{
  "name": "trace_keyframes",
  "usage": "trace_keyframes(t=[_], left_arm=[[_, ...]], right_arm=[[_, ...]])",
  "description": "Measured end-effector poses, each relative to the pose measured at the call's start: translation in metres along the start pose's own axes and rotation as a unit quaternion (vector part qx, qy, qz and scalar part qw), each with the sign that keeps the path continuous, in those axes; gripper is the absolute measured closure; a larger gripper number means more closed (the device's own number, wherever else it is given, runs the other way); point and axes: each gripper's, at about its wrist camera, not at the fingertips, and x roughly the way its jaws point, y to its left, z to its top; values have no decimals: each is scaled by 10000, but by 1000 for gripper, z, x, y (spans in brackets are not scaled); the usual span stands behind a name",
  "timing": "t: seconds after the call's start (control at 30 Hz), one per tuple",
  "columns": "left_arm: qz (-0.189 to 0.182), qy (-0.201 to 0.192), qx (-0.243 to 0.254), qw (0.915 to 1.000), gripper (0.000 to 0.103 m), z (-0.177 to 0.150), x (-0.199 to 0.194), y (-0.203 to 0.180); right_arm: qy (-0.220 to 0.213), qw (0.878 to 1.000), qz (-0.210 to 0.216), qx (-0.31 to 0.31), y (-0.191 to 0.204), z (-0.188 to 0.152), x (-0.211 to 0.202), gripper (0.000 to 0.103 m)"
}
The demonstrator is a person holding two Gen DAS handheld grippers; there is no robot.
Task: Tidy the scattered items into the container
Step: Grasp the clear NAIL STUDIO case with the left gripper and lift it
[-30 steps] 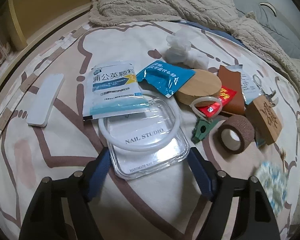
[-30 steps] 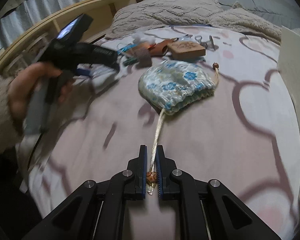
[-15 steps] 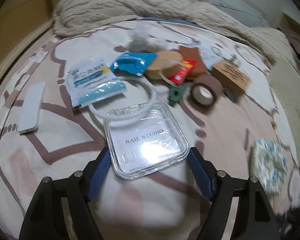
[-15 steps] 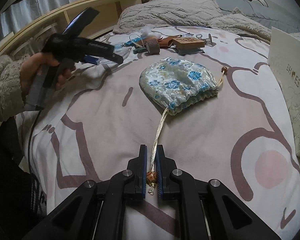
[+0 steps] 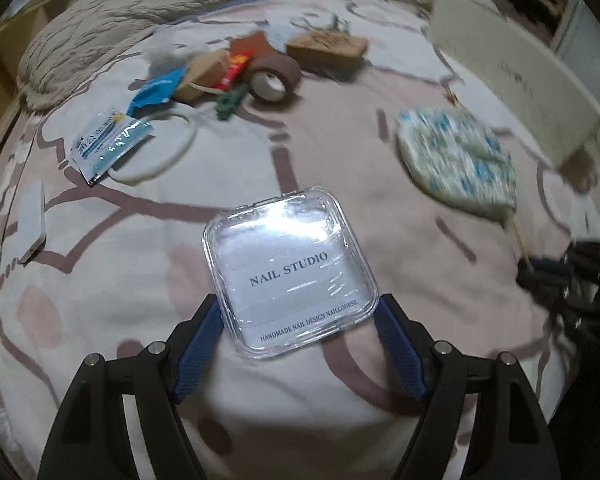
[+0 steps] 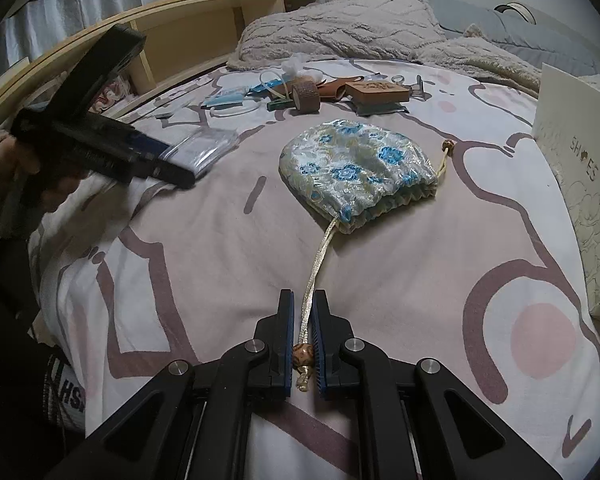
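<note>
My left gripper (image 5: pixel 300 308) is shut on a clear square box (image 5: pixel 290 268) labelled NAIL STUDIO, its blue pads pressing both sides, held above the bedsheet. From the right wrist view the same box (image 6: pixel 204 148) hangs left of a blue-flowered drawstring pouch (image 6: pixel 352 168). My right gripper (image 6: pixel 303 300) is shut on the pouch's gold cord (image 6: pixel 320 264), with a brown bead (image 6: pixel 303 354) between the fingers. The pouch (image 5: pixel 456 160) lies flat with its mouth gathered.
Scattered items lie at the back of the bed: a brown tape roll (image 5: pixel 274 76), a wooden block (image 5: pixel 328 48), a white ring (image 5: pixel 160 148), a sachet (image 5: pixel 108 144), a white bar (image 5: pixel 30 220). A cream shoe box (image 6: pixel 580 184) stands right. A fuzzy blanket (image 6: pixel 340 28) lies behind.
My left gripper lifted the clear box off the white ring and carried it away from the pile toward the pouch, rolling as it went. The right gripper kept its hold on the cord.
</note>
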Motion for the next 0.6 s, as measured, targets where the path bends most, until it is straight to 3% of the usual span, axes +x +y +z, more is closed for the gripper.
trace_keyframes(t=[0.2,0.27,0.43,0.6], left_arm=[[-215,345,-305,9987,21,-15,-12,-9],[-208,430,-556,9973,11,-17,-14,-9],[-283,433,-1361,9894,11,-9,-13,-1],[72,249,-1429,9894,11,9,-6,1]], right_arm=[[-3,10000,11,8,0,0,0,93],[-7,10000,21,18,0,0,0,93],[-29,10000,58,54,-1,0,1,94],[-39,10000,44,45,0,0,1,94]])
